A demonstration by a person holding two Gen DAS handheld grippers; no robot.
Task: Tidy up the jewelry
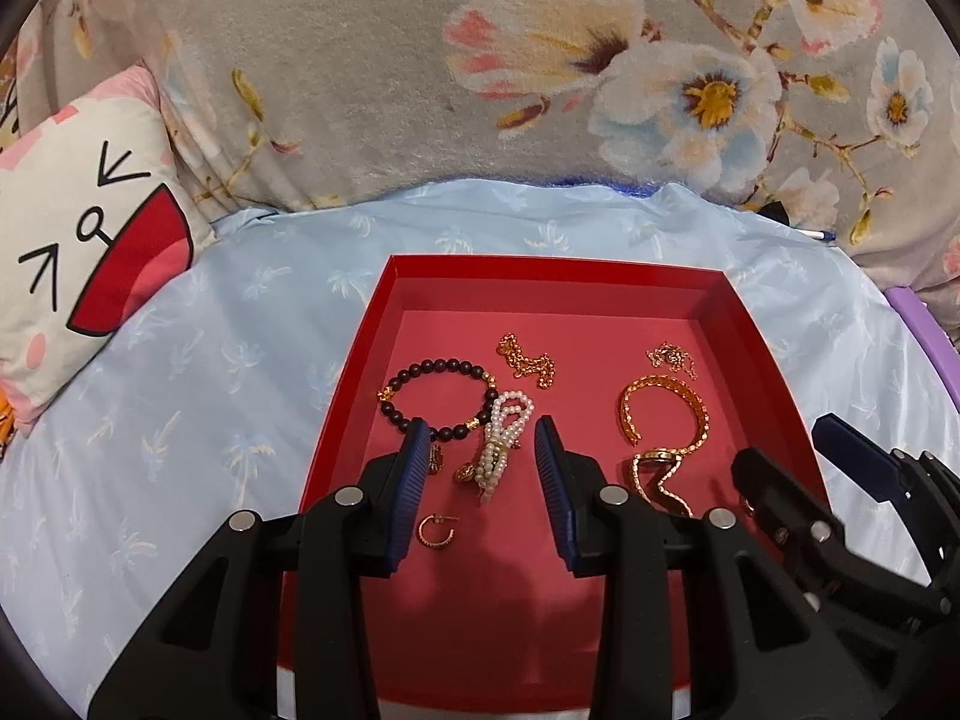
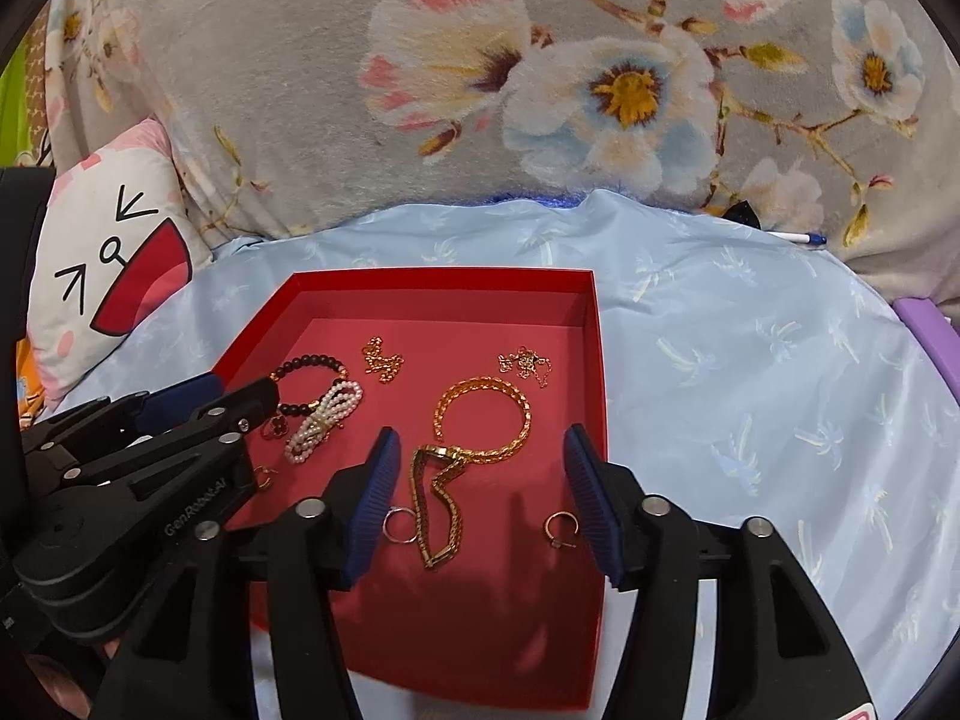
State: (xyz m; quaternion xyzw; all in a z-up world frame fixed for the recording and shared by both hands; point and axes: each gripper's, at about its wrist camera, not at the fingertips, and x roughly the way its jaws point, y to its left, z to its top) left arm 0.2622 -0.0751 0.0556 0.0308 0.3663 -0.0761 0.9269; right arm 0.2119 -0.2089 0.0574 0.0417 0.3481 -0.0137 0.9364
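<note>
- A shallow red tray (image 1: 384,324) lies on a pale blue sheet (image 1: 198,360), and all the jewelry lies inside it.
- Counted in the tray: one dark bead bracelet (image 1: 441,399), one pearl strand (image 1: 503,447) bunched beside it, two small gold chains (image 1: 528,360) at the tray's far side, one broad gold bangle (image 2: 483,420), one gold watch (image 2: 438,498) touching the bangle's near edge.
- Small hoops near the tray's front: one gold hoop earring (image 1: 437,531), one silvery ring (image 2: 399,525) against the watch strap, and another gold hoop (image 2: 559,528).
- The left gripper (image 1: 483,456) hangs over the tray's near left part, jaws spread, holding nothing; the pearls lie between its blue pads.
- The right gripper (image 2: 480,456) hangs over the tray's near right part, jaws spread wide and empty, the watch between them.
- Beyond the tray: a floral blanket (image 1: 360,60) and a cartoon-face pillow (image 1: 90,228).
</note>
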